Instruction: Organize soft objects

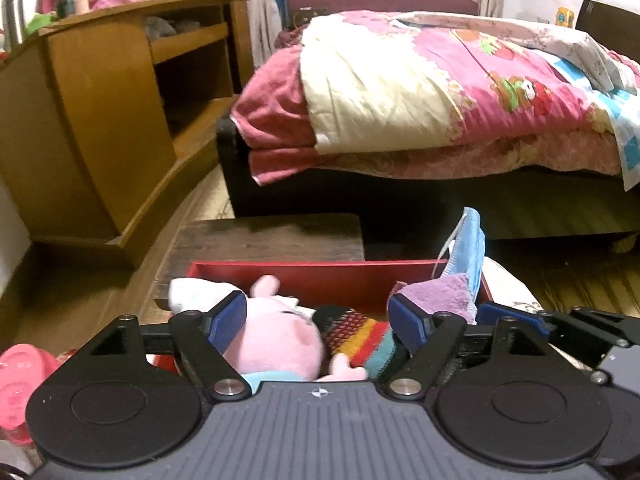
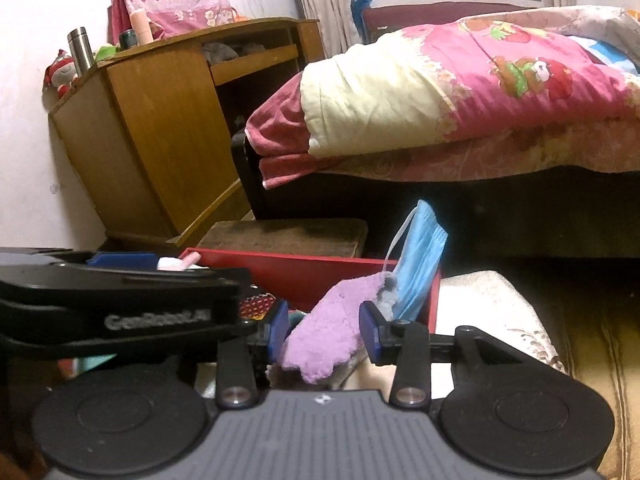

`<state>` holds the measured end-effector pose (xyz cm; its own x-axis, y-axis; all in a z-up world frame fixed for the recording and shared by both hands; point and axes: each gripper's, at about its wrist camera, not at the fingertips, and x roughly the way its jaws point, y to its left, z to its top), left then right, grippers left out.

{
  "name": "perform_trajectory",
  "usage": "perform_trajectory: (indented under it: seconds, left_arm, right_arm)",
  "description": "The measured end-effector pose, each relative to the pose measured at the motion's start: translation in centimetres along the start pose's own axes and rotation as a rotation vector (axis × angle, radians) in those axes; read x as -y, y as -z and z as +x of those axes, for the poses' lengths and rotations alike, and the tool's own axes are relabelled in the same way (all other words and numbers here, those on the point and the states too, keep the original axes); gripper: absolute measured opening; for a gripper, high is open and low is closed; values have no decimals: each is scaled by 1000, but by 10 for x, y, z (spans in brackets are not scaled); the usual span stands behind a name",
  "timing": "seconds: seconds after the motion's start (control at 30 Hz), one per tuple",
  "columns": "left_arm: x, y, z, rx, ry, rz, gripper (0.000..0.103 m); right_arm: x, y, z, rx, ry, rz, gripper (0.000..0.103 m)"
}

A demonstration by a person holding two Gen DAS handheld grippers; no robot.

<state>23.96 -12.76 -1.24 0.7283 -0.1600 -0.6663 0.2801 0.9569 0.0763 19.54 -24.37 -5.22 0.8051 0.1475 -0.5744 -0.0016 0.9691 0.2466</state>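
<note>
A red box (image 1: pixel 320 276) stands on a low wooden stool. In it lie a pink plush pig (image 1: pixel 276 340), a striped knit sock (image 1: pixel 360 340), a purple fuzzy cloth (image 1: pixel 440 296) and a blue face mask (image 1: pixel 468 248). My left gripper (image 1: pixel 320 320) is open, its blue pads on either side of the pig and the sock. My right gripper (image 2: pixel 326 330) has its pads on both sides of the purple cloth (image 2: pixel 336 332), gripping it at the box's right end (image 2: pixel 320 276). The mask (image 2: pixel 420 256) leans up behind it.
A bed with a pink quilt (image 1: pixel 460 92) stands behind the box. A wooden desk (image 1: pixel 100 120) is at the left. A pink plastic thing (image 1: pixel 20 384) lies at the lower left. A pale cushion (image 2: pixel 492 312) lies right of the box.
</note>
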Motion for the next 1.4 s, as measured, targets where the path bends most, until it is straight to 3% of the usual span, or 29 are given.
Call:
perform_trajectory:
  seconds: [0.63,1.07,1.4]
  left_arm:
    - [-15,14,-88,71,-26,-48,77]
    - [-27,75,-176,141,-49,-89,80]
    - [-30,105,-216,191,-36,-99,81]
  right_arm:
    - [-11,-1,-82,42,51,-23,19]
    - [-35,39,-174,111,28,-14,20]
    - [-59,65,-208,134,-16,-24,21]
